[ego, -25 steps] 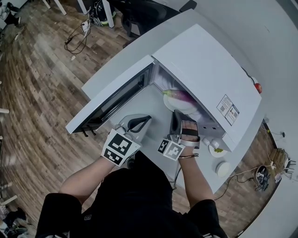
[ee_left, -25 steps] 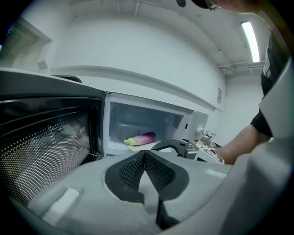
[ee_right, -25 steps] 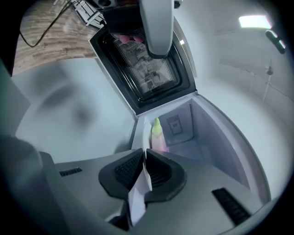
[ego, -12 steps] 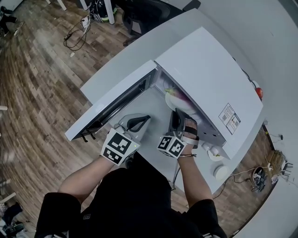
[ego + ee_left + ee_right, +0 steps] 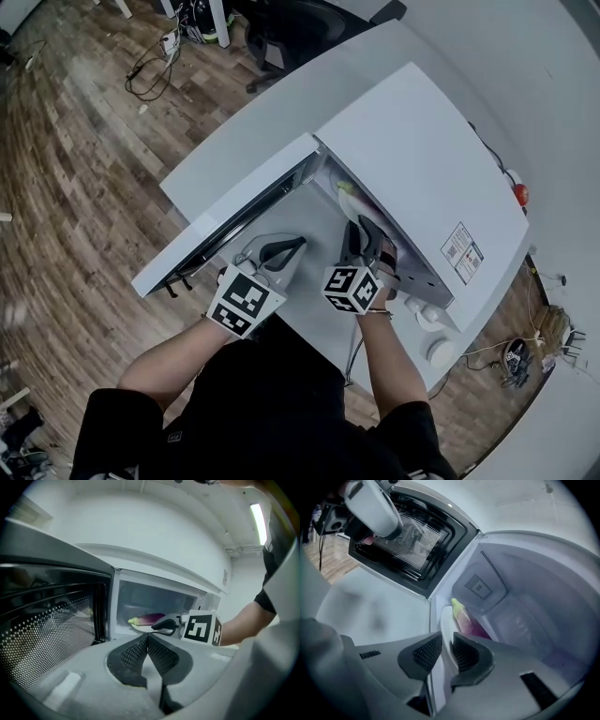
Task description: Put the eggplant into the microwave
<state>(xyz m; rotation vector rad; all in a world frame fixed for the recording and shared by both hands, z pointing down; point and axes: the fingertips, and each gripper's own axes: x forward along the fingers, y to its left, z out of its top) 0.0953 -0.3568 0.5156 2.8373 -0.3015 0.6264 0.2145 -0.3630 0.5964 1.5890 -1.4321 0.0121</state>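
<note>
The eggplant (image 5: 465,618) lies lengthwise on a white plate (image 5: 443,620), with its green stem end toward the hinge side of the microwave (image 5: 422,155). The plate sits at the mouth of the microwave, and the eggplant seems to be already within the opening.

I judge the eggplant to be rather light and firm, but its skin is smooth and its body is round, so it may roll or slide if the plate tips. You do not take hold of the eggplant itself. Your right gripper (image 5: 446,649) is clamped on the near rim of the plate. The plate is stiff and probably breakable, and all its weight hangs out beyond the jaws, so please keep it level.

The nearest edge is the front frame of the microwave on the hinge side, just beside the plate rim. The ceiling of the microwave looks well above the eggplant. Deeper in and toward the far wall there is open room, so a straight push inward looks possible.

The door (image 5: 408,538) stands open on the hinge side of the microwave. Your left gripper (image 5: 147,641) hovers in front of the microwave near this door, its jaws pressed together on nothing.
</note>
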